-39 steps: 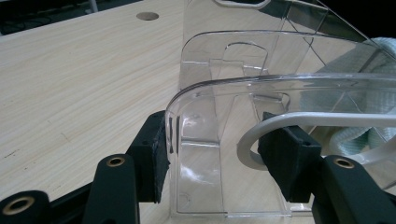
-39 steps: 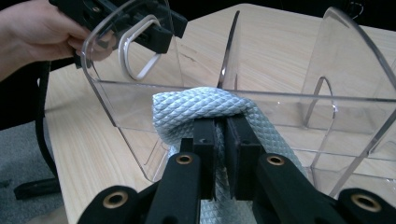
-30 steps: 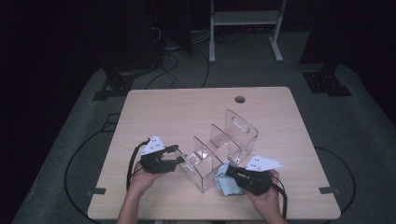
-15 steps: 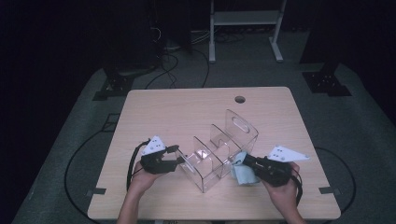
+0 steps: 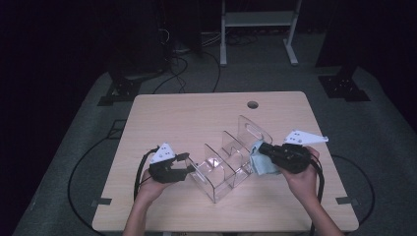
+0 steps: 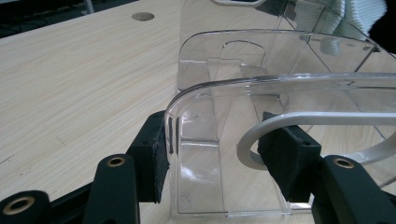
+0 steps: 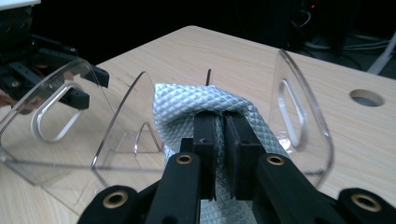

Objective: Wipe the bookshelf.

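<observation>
1. Right gripper view: my right gripper (image 7: 223,140) is clamped on the cloth (image 7: 196,105), just ahead of which stand the clear organizer's (image 7: 116,121) dividers.
2. My left gripper (image 6: 224,163) pinches the organizer's end wall; I'd keep it steady.
3. I'd wipe with light pressure.

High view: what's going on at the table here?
A person works at the table with a gripper in each hand. The left gripper is clamped on the end wall of a clear acrylic rack, one pad outside and one inside, holding it steady. The right gripper is shut on a light blue cloth at the rack's far end, between its dividers. It looks like the rack is being wiped.
</observation>
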`<state>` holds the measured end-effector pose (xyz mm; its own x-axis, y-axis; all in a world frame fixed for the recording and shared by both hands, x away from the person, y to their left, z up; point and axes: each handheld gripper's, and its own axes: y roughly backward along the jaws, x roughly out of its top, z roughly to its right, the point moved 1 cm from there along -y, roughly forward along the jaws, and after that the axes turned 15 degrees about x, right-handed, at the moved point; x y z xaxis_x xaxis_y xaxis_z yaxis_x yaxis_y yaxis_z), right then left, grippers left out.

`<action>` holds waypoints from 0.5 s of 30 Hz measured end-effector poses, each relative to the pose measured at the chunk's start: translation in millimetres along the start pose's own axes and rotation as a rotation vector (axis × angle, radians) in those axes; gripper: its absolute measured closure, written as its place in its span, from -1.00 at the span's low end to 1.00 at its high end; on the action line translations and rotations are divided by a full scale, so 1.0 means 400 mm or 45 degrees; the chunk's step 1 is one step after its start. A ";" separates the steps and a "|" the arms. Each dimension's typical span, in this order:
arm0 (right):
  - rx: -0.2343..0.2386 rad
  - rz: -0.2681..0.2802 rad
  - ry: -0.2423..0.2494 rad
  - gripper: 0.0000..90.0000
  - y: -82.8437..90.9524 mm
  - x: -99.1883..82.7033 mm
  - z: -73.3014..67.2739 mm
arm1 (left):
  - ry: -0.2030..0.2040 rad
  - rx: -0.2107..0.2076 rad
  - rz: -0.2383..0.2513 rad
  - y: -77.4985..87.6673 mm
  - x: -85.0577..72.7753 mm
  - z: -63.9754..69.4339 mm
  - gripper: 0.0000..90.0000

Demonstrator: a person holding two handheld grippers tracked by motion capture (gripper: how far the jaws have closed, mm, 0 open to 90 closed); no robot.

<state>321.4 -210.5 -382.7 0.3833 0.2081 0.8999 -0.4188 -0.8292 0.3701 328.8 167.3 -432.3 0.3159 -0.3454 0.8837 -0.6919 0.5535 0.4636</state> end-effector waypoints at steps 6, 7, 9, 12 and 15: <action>0.030 -0.033 -0.002 0.85 -0.037 -0.034 0.002 | -0.005 -0.008 0.001 -0.001 0.000 -0.001 0.00; 0.029 -0.038 -0.004 0.85 -0.039 -0.039 0.003 | -0.012 -0.008 0.003 -0.001 0.000 0.000 0.00; 0.034 -0.030 -0.016 0.86 -0.036 -0.044 0.005 | -0.012 -0.009 0.002 -0.002 0.001 0.000 0.00; 0.038 -0.029 -0.025 0.86 -0.031 -0.048 0.005 | -0.011 -0.011 0.002 -0.003 0.002 0.002 -0.01; 0.035 -0.032 -0.018 0.87 -0.019 -0.057 -0.004 | -0.016 -0.020 0.002 -0.006 0.003 0.006 -0.01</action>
<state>314.6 -208.2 -405.5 0.4048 0.2220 0.8870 -0.3865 -0.8376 0.3860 329.2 163.7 -432.4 0.3064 -0.3537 0.8838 -0.6823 0.5659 0.4630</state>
